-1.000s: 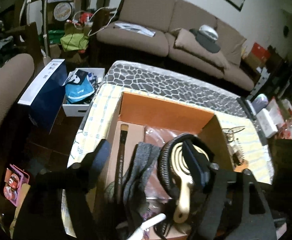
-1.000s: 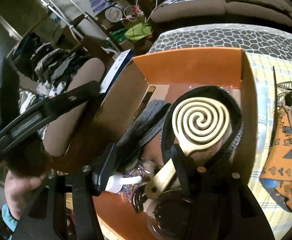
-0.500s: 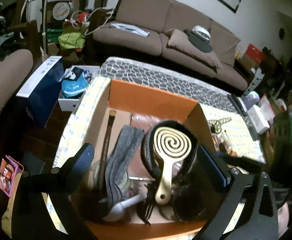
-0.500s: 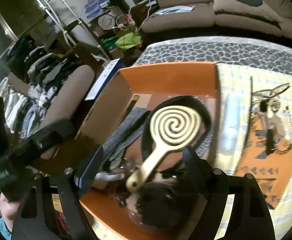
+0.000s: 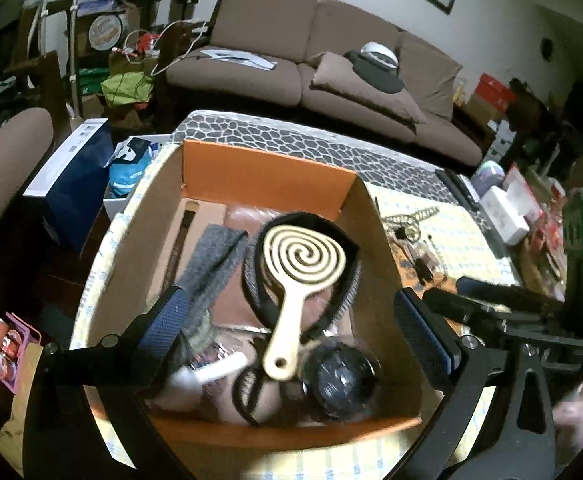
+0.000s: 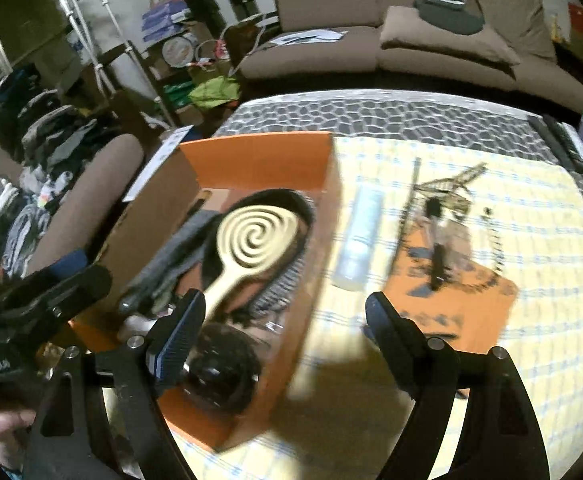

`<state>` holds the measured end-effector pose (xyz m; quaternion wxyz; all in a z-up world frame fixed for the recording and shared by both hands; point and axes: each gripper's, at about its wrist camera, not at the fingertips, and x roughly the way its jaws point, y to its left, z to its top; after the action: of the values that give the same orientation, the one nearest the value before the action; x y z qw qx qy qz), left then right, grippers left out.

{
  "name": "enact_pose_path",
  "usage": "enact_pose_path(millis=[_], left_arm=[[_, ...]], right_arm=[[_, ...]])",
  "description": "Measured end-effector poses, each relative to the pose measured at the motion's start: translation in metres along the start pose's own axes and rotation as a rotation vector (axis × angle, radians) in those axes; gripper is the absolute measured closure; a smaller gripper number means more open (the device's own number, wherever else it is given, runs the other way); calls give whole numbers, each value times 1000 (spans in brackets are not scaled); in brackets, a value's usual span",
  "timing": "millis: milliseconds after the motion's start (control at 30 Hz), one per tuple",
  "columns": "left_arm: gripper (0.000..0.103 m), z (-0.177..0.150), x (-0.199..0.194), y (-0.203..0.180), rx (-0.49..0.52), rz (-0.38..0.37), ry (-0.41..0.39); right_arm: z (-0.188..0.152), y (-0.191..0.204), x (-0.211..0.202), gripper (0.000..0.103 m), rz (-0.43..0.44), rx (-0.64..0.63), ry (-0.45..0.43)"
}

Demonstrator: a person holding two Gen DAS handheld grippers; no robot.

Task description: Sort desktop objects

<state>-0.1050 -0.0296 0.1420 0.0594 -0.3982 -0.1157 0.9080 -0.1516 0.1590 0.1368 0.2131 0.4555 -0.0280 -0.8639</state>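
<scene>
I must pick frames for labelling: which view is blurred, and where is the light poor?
Right wrist view: motion blur smears the tube and orange cloth. Left wrist view: sharper, the hairbrush crisp; its corners are dark.

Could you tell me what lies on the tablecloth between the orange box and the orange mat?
A pale tube lies there alone, beside the orange box and left of the orange mat, in the right wrist view.

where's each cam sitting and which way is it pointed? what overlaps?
Left wrist: above the orange box's near edge, looking down into it toward the sofa; open left gripper frames it, the right gripper's body at far right.
Right wrist: over the box's right wall, facing the tablecloth; open right gripper shows, left gripper at left edge.
Shared: box, spiral brush, sofa.
</scene>
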Motion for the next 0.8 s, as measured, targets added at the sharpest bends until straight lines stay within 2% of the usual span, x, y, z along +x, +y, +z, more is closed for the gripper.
enact_pose_path(millis=[233,533,800], left_arm=[[0,-45,-11,-27,48,15,-23],[0,-83,-18,-50,82,19,-60],[0,-117,-10,-59,155,82,-78]], right_arm=[[-33,-35,-22,17,-78,69,-45],[-79,-66,-36,17,-156,162,-63],[-118,-81,-29,17,-224,205,-45]])
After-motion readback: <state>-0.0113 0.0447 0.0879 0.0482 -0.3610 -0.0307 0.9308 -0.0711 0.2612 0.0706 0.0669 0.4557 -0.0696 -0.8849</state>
